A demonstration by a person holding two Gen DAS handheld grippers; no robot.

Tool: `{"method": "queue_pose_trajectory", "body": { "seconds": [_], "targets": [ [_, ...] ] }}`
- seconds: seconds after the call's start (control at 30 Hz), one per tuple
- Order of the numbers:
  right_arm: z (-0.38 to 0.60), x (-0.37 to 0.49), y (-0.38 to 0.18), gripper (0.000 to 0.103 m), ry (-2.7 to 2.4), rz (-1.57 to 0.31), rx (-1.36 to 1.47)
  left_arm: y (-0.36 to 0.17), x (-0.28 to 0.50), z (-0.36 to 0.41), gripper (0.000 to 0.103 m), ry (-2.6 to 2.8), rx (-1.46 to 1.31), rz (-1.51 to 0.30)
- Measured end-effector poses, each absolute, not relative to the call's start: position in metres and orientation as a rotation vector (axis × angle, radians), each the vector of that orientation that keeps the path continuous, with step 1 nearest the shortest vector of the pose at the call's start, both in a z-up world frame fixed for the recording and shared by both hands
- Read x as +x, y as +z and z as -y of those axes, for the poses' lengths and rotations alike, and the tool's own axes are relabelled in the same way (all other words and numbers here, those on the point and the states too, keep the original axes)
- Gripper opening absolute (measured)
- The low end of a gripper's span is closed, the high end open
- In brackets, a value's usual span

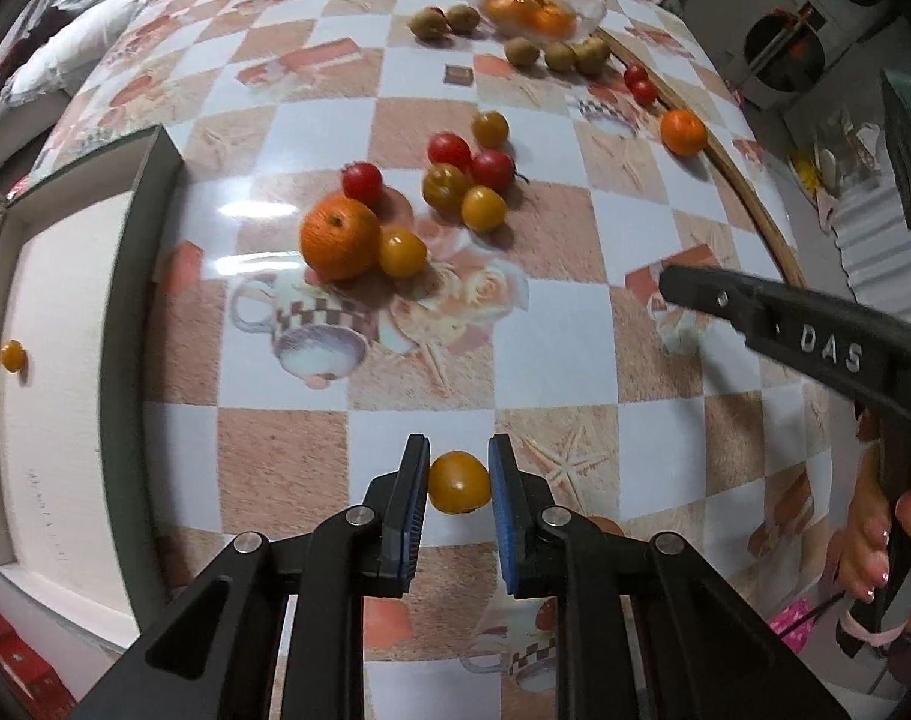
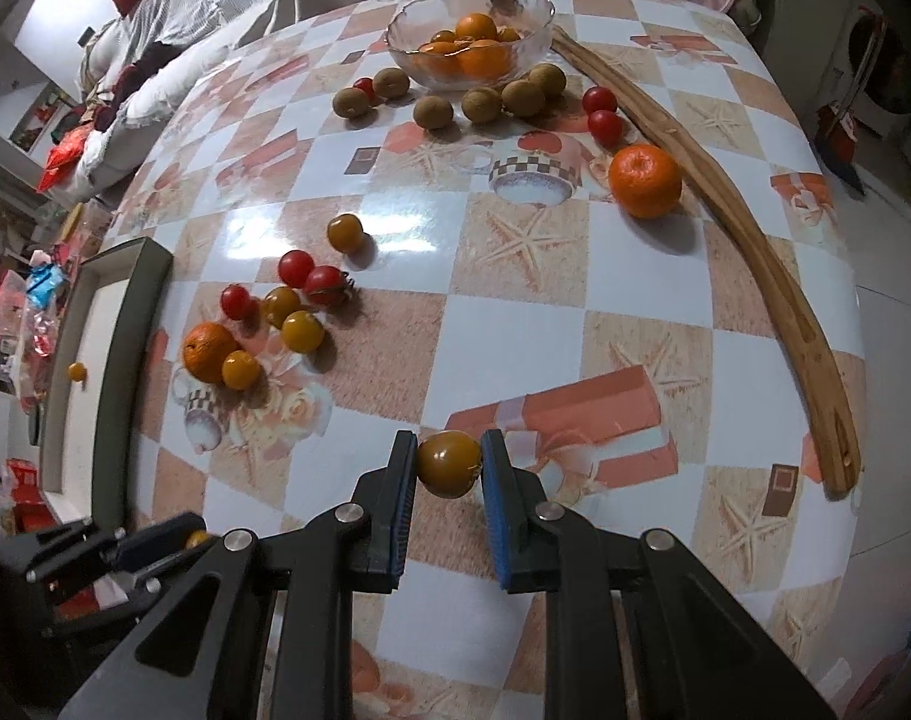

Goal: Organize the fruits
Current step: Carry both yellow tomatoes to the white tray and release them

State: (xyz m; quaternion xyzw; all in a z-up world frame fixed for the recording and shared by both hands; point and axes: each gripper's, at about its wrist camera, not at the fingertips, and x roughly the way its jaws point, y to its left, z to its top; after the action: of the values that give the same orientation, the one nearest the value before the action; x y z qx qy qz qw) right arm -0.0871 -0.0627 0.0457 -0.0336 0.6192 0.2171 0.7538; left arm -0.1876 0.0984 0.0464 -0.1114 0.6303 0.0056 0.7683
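Observation:
My left gripper point(image 1: 458, 483) is shut on a yellow cherry tomato point(image 1: 458, 482) above the table. My right gripper point(image 2: 448, 463) is shut on a darker yellow-brown cherry tomato point(image 2: 448, 462). A cluster of red and yellow tomatoes point(image 1: 464, 177) and an orange point(image 1: 340, 235) lies mid-table; the cluster also shows in the right wrist view point(image 2: 293, 300). Another orange point(image 2: 645, 180) sits to the right. A glass bowl point(image 2: 407, 54) holds oranges at the far side. A green-rimmed white tray point(image 1: 137, 276) at the left holds one yellow tomato point(image 1: 12, 355).
Several brown longans point(image 2: 485, 99) lie in front of the bowl, with two red tomatoes point(image 2: 602, 111) beside them. A long curved wooden strip point(image 2: 773, 276) lies along the table's right edge. Clutter and fabric surround the table.

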Motion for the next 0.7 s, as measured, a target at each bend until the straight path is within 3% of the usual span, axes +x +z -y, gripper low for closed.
{"method": "queue_pose_trajectory", "body": {
  "seconds": [0.37, 0.7],
  "targets": [
    [0.027, -0.096, 0.062, 0.023, 0.501, -1.327, -0.101, 0.069, -0.192, -0.146, 0.022, 0.023, -0.257, -1.300],
    [-0.073, -0.112, 0.075, 0.023, 0.559, -1.322, -0.094, 0.075, -0.213, -0.247, 0.022, 0.082, -0.260, -1.277]
  ]
}}
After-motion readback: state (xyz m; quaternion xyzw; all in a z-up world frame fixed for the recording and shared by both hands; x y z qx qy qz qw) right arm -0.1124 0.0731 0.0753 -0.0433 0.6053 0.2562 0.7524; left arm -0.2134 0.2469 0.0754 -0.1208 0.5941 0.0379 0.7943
